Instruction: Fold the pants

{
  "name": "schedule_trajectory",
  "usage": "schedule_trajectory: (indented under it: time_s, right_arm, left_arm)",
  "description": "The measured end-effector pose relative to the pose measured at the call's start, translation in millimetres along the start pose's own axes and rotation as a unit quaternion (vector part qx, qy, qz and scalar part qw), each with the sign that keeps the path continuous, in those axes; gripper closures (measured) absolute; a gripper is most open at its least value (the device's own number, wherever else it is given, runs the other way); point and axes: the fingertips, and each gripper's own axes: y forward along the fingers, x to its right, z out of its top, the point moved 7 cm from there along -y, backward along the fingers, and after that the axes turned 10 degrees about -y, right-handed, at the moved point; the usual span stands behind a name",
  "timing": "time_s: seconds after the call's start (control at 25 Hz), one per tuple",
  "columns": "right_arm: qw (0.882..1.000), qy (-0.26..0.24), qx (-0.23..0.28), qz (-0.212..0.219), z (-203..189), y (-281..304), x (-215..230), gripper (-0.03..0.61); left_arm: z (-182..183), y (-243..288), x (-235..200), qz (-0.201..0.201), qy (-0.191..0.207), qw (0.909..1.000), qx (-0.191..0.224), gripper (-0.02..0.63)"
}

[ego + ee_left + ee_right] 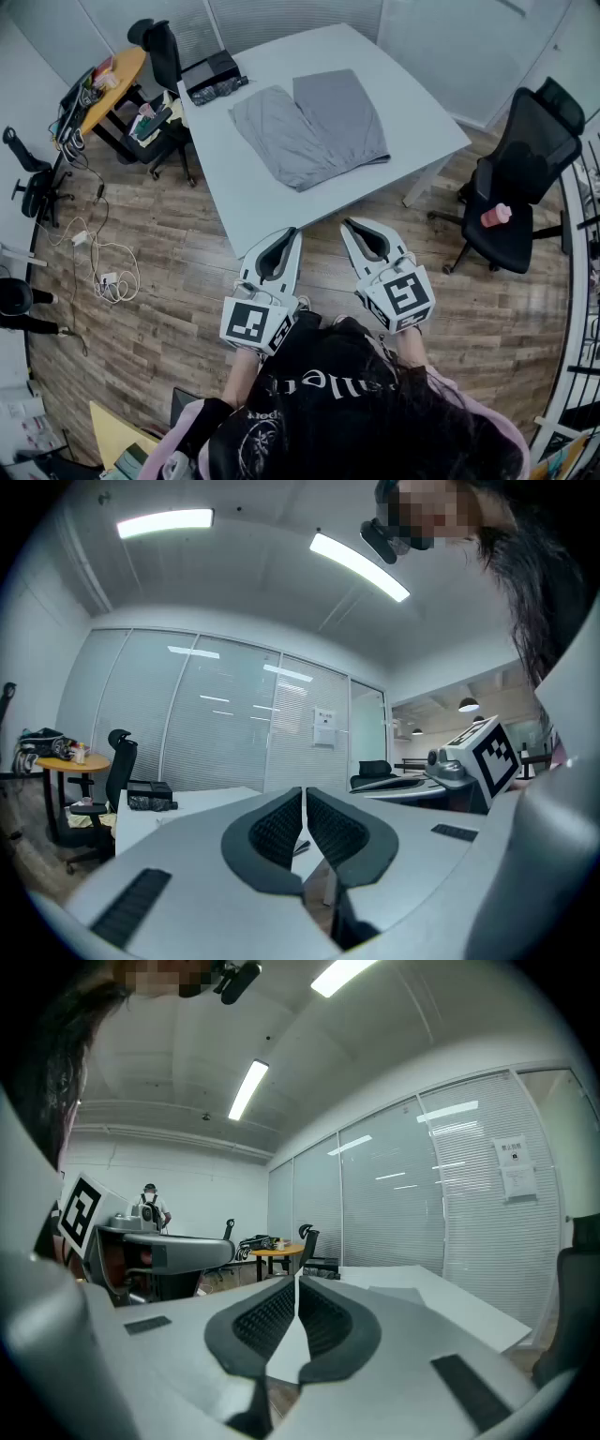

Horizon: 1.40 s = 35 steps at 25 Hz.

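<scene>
Grey pants [309, 127] lie spread flat on the white table [281, 202], legs pointing toward the far end. My left gripper [287, 236] and right gripper [351, 226] hover side by side over the wooden floor just short of the table's near edge, both shut with nothing between their jaws. In the left gripper view my left gripper [305, 794] points level across the table top [187, 808]. From the right gripper view, my right gripper [297, 1283] aims at the table [441, 1297], where the pants [398, 1290] show as a thin grey patch.
A black box [216, 77] rests on the table's far left corner. One black office chair [520, 192] with a pink object on its seat stands to the right, another [161, 52] at the far left by a round orange table [112, 84]. Cables [103, 267] trail over the floor.
</scene>
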Motion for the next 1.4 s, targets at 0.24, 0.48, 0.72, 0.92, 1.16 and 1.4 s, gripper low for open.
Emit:
schedule_trajectory:
  time_s: [0.24, 0.48, 0.72, 0.92, 1.16, 1.4]
  right_arm:
    - [1.0, 0.004, 0.001, 0.001, -4.1, -5.4, 7.4, 0.549]
    - [1.0, 0.019, 0.005, -0.002, -13.2, -17.5, 18.7, 0.549]
    - [1.0, 0.023, 0.001, 0.002, -23.8, -36.8, 30.9, 0.549]
    - [1.0, 0.029, -0.004, 0.003, -37.9, -56.3, 39.6, 0.549]
    - [0.999, 0.044, -0.009, 0.007, -52.6, -64.7, 48.2, 0.549]
    - [0.998, 0.055, -0.009, 0.008, -57.9, -52.5, 60.7, 0.549]
  left_arm:
    - [-2.4, 4.8, 4.0, 0.008, 0.0, 1.0, -0.003, 0.581]
    - [-7.2, 10.3, 12.4, 0.017, -0.007, 0.9998, -0.006, 0.581]
    - [-14.3, 19.9, 27.0, 0.026, -0.013, 0.9996, -0.003, 0.581]
    - [-23.8, 23.8, 41.9, 0.035, -0.015, 0.9993, -0.001, 0.581]
    - [-31.7, 24.3, 48.3, 0.055, -0.011, 0.9983, -0.013, 0.581]
    - [-29.6, 31.2, 35.5, 0.074, 0.0, 0.9971, -0.017, 0.581]
